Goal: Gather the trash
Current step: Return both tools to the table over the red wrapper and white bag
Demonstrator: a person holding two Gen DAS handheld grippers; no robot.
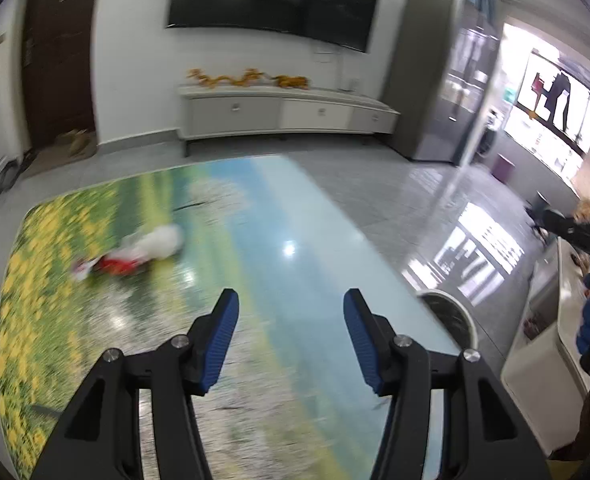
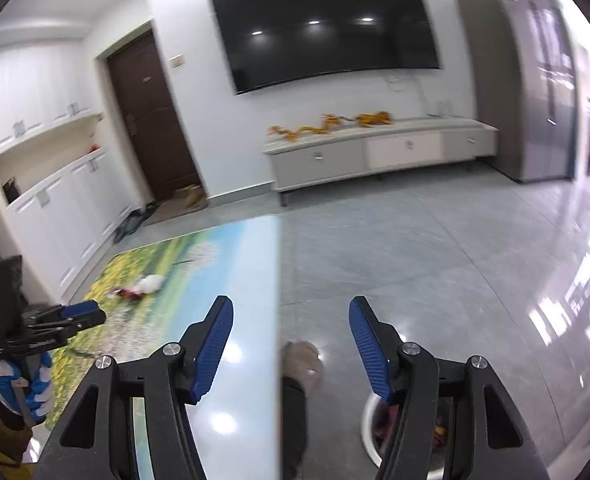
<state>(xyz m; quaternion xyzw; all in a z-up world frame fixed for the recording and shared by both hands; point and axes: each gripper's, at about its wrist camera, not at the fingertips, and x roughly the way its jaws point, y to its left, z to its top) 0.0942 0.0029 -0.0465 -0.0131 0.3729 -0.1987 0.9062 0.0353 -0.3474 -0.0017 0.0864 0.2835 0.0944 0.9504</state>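
Observation:
On the table (image 1: 319, 240) printed with a meadow scene lies a crumpled white tissue (image 1: 161, 242) beside a red wrapper (image 1: 115, 266), both blurred. My left gripper (image 1: 291, 304) hangs open above the table, nearer than the trash and to its right, with nothing between its blue pads. My right gripper (image 2: 291, 308) is open and empty too, over the table's right edge (image 2: 277, 280). In the right wrist view the tissue and wrapper (image 2: 143, 286) sit far left, and the left gripper (image 2: 95, 314) shows side-on in a gloved hand (image 2: 39, 384). A white bin (image 2: 369, 412) stands on the floor below the right gripper, with red and yellow scraps inside.
The bin's rim (image 1: 455, 312) peeks past the table's right edge. A person's foot (image 2: 301, 360) rests on the grey tiled floor (image 2: 435, 260) next to the table. A TV cabinet (image 2: 379, 148), a dark door (image 2: 151, 120) and white cupboards (image 2: 55, 200) line the walls.

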